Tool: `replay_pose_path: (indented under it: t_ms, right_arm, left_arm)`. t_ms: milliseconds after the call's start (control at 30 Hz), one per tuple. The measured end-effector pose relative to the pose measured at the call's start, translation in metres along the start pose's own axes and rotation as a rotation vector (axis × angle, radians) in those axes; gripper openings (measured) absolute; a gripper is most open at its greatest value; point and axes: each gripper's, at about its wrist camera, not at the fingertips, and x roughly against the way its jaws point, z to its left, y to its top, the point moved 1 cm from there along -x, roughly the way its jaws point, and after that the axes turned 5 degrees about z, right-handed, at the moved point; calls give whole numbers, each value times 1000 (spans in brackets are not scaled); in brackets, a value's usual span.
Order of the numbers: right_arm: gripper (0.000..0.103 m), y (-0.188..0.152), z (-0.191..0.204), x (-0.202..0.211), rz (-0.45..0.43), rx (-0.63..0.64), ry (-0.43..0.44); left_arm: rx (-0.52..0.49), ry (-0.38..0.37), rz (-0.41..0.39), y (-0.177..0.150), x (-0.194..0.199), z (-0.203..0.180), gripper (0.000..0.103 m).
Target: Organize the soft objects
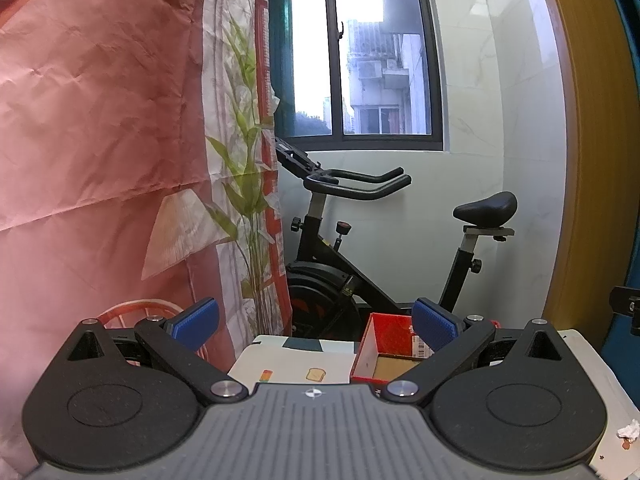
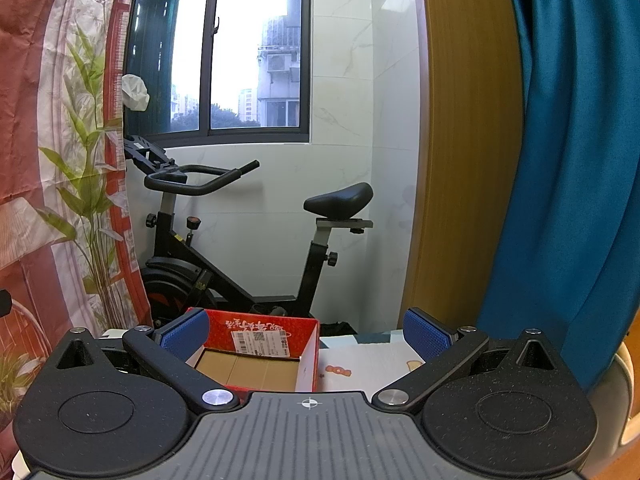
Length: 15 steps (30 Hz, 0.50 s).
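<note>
An open red cardboard box (image 2: 260,354) with a bare brown inside sits on a table with a patterned white cloth (image 2: 360,364). It also shows in the left wrist view (image 1: 384,348). My left gripper (image 1: 316,326) is open and empty, held above the near part of the table, left of the box. My right gripper (image 2: 306,334) is open and empty, with the box just behind its left finger. A small crumpled white scrap (image 1: 629,430) lies on the cloth at the right edge of the left wrist view. No other soft object shows.
A black exercise bike (image 2: 240,256) stands behind the table under a window (image 2: 224,48). A red and white bamboo-print cloth (image 1: 120,140) hangs at the left. A blue curtain (image 2: 572,160) and a wooden door frame (image 2: 460,140) are at the right.
</note>
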Motion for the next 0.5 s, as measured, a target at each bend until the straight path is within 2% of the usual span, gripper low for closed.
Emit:
replay_pose_path:
  t_ms: [267, 500]
  right_arm:
    - [103, -4, -1, 12, -16, -7, 17]
    - [103, -6, -6, 20, -34, -28, 103]
  left_arm:
    - [-3, -28, -4, -2, 11, 3, 103]
    - [-16, 28, -23, -3, 8, 1, 103]
